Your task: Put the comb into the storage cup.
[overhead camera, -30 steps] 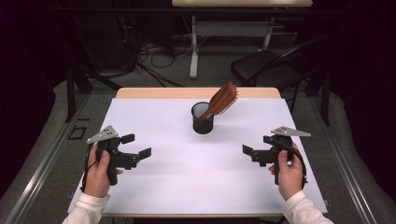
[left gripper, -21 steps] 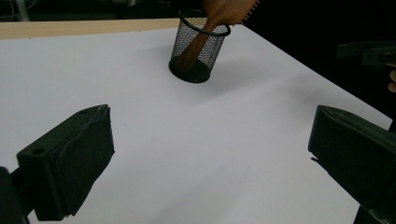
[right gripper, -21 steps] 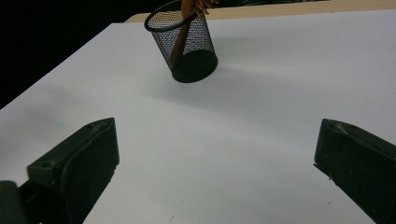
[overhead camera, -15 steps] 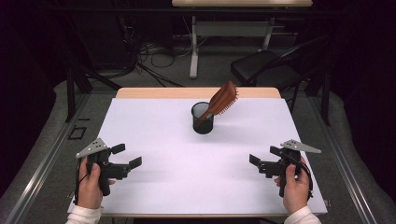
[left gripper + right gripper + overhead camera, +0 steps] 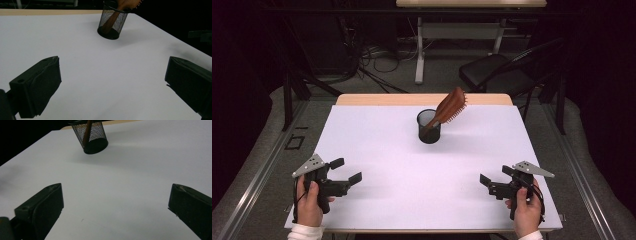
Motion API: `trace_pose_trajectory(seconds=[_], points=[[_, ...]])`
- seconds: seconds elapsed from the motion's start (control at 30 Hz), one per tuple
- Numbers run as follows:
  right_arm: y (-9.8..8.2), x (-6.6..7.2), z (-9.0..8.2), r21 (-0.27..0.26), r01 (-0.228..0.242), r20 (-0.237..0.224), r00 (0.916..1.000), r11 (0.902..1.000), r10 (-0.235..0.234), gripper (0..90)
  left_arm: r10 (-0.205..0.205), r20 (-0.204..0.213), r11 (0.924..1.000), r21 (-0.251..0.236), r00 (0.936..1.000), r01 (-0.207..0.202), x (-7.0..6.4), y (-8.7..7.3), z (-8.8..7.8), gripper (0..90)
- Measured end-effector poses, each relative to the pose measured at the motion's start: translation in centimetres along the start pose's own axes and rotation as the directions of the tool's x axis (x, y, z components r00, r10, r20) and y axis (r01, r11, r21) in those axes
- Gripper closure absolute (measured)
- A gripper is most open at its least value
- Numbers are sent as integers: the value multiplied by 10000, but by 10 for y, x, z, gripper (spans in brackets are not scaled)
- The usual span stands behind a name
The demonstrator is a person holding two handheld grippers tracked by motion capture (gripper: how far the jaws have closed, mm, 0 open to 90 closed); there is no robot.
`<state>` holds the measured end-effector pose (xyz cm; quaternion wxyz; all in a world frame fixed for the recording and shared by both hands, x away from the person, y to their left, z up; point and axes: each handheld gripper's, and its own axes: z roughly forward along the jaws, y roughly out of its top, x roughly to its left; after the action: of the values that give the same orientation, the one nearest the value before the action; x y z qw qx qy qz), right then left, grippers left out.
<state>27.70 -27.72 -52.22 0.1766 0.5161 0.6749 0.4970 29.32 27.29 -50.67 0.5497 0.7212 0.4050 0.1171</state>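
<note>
**Near edge: both grippers wide open, brush parked in the cup**

Down at the near edge of the white-topped table [image 5: 412,165], both hands hold low and wide apart. Left gripper [image 5: 346,171] sits by the near-left corner, right gripper [image 5: 494,179] by the near-right corner, and between them lies a broad bare stretch of white surface, all the way up to the far wooden edge.

Out beyond, just past mid-table, stands the black wire-mesh cup [image 5: 429,127], upright. Inside it, the brown wooden hairbrush [image 5: 448,108] is planted handle-down; its long axis tilts up and to the right in the high view, head above the rim, bristles facing right.

Left gripper view: jaws spread wide, nothing between them, cup [image 5: 111,23] dead ahead and well apart. Right gripper view: same story, jaws far apart over bare table, cup [image 5: 91,137] up ahead to the left. Neither gripper touches cup or brush.
</note>
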Motion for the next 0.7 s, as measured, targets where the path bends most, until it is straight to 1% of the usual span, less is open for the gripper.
trace_pose_trajectory(seconds=[0.17, 0.23, 0.3, 0.4, 0.43, 0.57, 0.7], points=[[-3, -2, -2, -204, 38, -73, 10000, 9998, -39, 0, -25, -178, 10000, -8, 9998, 25, 3, -6, 1, 6], [-5, -4, -3, -205, 52, -75, 10000, 9998, -53, 0, -61, -198, 10000, -6, 9998, 60, 5, -8, 2, 6], [-6, -5, -3, -274, -26, -59, 10000, 9996, 24, 0, -101, -213, 9999, 33, 9997, 101, 6, -9, 2, 6], [-10, -7, -3, -333, -82, -56, 10000, 9994, 80, 0, -56, -258, 10000, 33, 9997, 57, 8, -12, 3, 6], [-10, -8, -4, -276, -52, 3, 10000, 9996, 52, 0, -80, -285, 10000, 17, 9996, 80, 9, -13, 3, 6], [-14, -11, -3, -357, -69, 99, 9999, 9993, 73, 0, -67, -322, 10000, 1, 9995, 67, 12, -15, 3, 6], [-16, -14, -2, -486, -243, 96, 9996, 9985, 248, 0, -148, -314, 9999, 21, 9994, 148, 16, -18, 4, 6]])
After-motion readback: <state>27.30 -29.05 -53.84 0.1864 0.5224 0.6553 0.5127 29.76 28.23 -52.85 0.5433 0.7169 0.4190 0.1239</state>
